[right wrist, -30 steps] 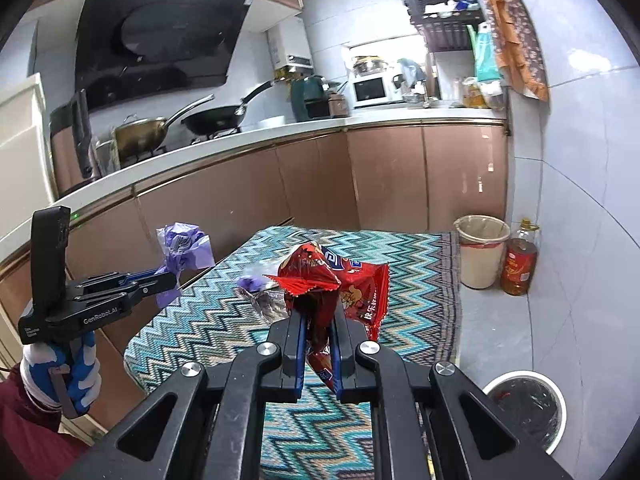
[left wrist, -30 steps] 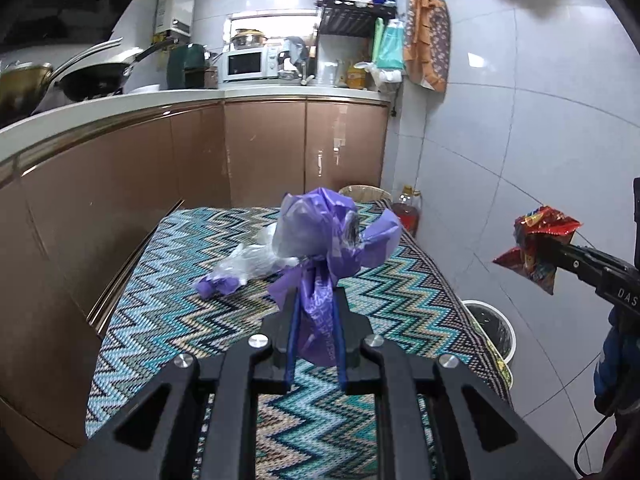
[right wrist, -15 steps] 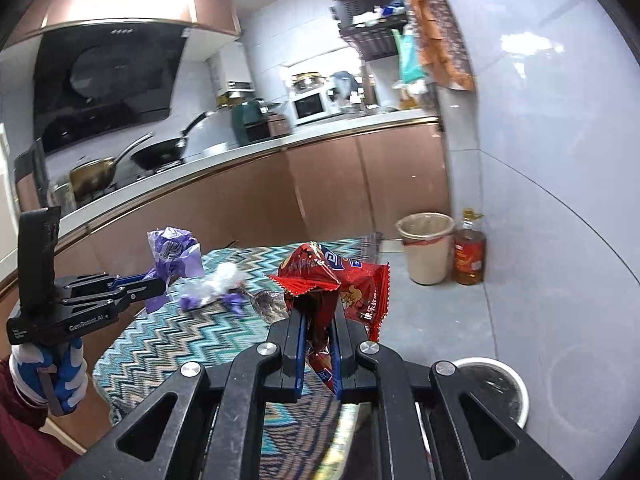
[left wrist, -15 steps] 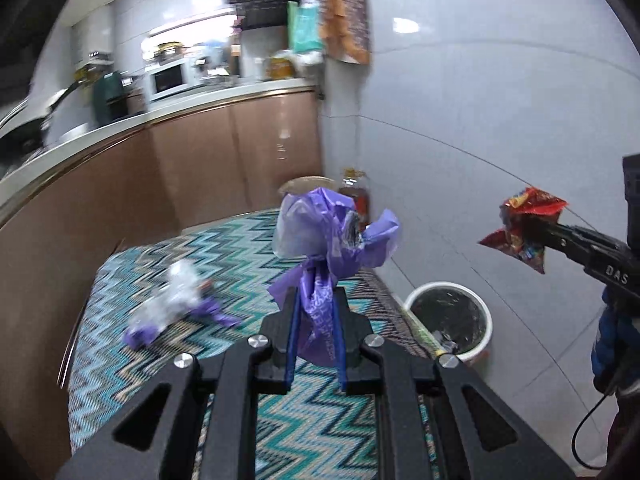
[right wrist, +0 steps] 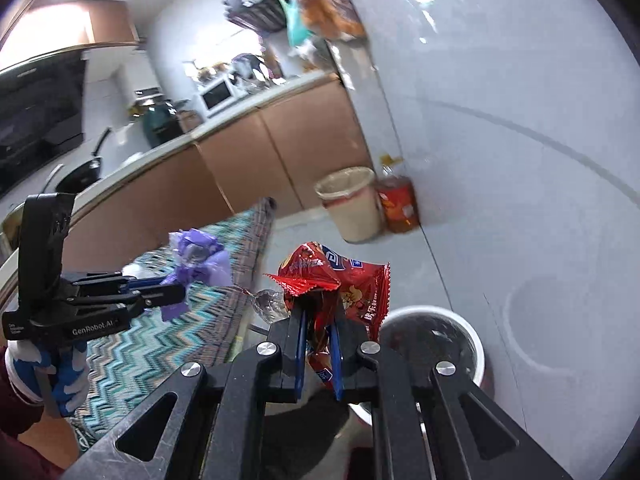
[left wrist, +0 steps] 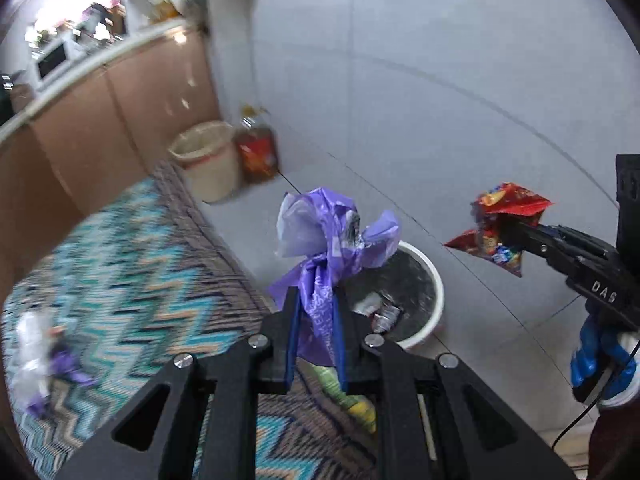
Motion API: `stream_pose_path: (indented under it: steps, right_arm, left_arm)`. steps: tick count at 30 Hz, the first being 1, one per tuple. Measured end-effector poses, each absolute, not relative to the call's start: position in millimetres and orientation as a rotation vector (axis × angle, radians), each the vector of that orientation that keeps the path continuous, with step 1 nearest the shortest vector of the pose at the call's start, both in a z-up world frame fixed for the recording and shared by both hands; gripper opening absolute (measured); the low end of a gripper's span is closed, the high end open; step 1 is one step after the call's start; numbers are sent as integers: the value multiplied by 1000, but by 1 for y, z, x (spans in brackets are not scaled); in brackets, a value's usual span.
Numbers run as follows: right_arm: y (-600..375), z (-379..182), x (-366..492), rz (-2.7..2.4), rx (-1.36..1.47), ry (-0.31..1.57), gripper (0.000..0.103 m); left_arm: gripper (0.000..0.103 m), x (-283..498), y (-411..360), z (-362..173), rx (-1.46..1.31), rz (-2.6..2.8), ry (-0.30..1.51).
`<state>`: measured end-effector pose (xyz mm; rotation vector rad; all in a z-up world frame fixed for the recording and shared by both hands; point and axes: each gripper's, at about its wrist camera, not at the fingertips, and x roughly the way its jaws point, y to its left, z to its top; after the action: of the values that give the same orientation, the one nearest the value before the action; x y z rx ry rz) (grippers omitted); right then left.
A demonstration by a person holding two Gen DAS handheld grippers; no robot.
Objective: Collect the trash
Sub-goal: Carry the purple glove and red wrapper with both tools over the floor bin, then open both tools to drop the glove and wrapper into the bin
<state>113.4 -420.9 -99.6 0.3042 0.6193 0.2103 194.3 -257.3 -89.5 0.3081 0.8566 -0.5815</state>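
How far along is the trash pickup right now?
Done: some trash already lies in the white bin. In hand: left gripper clamps a purple bag, right gripper a red wrapper, neither dropped yet. Left: clear and purple scraps on the mat.

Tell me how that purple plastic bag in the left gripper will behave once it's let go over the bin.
The purple plastic bag looks thin and crumpled, so probably floppy and very light. Released from the left gripper, it may drift rather than drop straight into the white bin. Its glossy film could cling to the pads.
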Motion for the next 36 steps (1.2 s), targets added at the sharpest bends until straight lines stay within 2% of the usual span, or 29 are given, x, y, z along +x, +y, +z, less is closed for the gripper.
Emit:
stream_pose_path:
  steps: [10, 20, 22, 24, 25, 36]
  right_arm:
    - [-454, -156, 155, 118, 345, 754, 12]
    - [-467, -186, 182, 64, 319, 838, 15]
    - [-467, -190, 187, 53, 313, 852, 26]
    - [-469, -193, 189, 40, 301, 858, 35]
    - [-469, -194, 190, 37, 297, 861, 35]
    - [-470, -176, 171, -6, 296, 836, 37]
  left_arm:
    - [14, 236, -338, -162, 389, -651, 991]
    - [16, 272, -372, -202, 367, -666, 1066]
    - [20, 277, -374, -206, 351, -678, 1079]
    - [41, 280, -376, -209, 335, -688, 1084]
    - [44, 280, -375, -209, 327, -690, 1077]
    - [45, 263, -350, -184, 270, -686, 1036]
